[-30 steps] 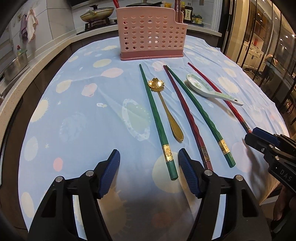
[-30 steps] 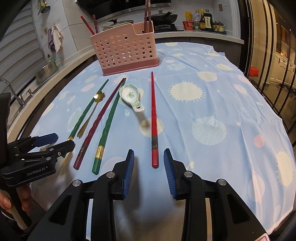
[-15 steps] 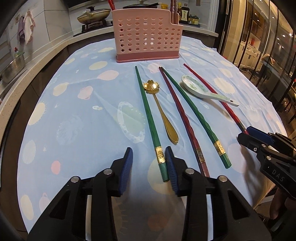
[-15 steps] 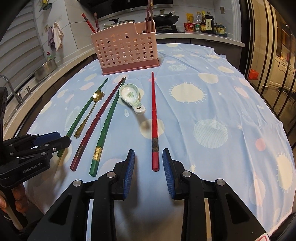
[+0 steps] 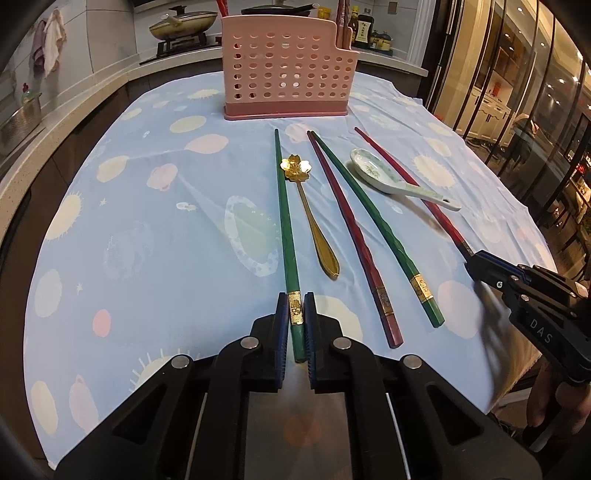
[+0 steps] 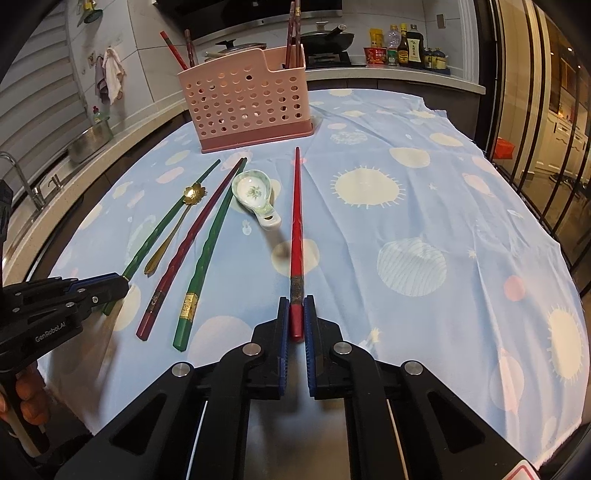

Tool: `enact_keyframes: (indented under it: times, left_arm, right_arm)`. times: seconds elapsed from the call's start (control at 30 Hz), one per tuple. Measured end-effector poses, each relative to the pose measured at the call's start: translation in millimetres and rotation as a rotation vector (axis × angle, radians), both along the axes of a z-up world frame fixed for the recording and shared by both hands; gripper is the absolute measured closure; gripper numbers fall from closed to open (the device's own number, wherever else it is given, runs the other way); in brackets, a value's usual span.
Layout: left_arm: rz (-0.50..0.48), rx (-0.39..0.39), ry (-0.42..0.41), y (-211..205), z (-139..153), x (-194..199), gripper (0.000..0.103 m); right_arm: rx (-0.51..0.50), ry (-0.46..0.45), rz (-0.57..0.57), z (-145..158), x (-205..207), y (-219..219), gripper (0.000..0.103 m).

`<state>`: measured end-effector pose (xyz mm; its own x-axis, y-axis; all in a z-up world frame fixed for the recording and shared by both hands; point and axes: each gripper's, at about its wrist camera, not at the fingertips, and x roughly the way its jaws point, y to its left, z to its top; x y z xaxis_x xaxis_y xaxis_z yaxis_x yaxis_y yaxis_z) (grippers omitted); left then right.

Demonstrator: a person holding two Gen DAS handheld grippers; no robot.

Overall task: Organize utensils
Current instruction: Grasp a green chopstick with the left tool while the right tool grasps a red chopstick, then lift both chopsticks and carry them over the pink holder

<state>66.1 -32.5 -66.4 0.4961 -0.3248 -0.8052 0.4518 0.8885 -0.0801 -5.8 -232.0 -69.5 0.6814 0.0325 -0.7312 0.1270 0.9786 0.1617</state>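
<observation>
My left gripper [image 5: 296, 317] is shut on the thick end of the leftmost green chopstick [image 5: 285, 218], which lies on the blue cloth. My right gripper [image 6: 296, 317] is shut on the thick end of the bright red chopstick [image 6: 296, 218], also lying on the cloth. Between them lie a gold flower spoon [image 5: 314, 225], a dark red chopstick [image 5: 354, 240], a second green chopstick [image 5: 380, 236] and a white ceramic spoon [image 5: 384, 177]. The pink perforated holder [image 5: 288, 70] stands at the far side and holds several chopsticks.
The blue patterned tablecloth [image 6: 424, 206] covers the table and hangs over its near edge. A counter with a pan [image 5: 183, 24], bottles [image 6: 406, 46] and a sink [image 6: 88, 138] runs behind and to the left. Glass doors stand on the right.
Both grippers moved forward and closed: the left went from wide open to shut on the green chopstick, the right from partly open to shut on the red chopstick.
</observation>
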Motion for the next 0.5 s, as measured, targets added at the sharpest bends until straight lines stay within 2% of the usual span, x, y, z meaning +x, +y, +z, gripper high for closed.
enact_keyframes:
  times: [0.23,0.5]
  left_arm:
    - [0.015,-0.018,-0.024,7.4,15.0,-4.5,0.096]
    - [0.025,-0.054,-0.092,12.0,46.1,-0.5,0.096]
  right_arm:
    - [0.0,-0.055,-0.02,22.4,-7.2,-8.3,0.096]
    - [0.002,-0.147,-0.044,62.0,-5.4,-23.4,0.096]
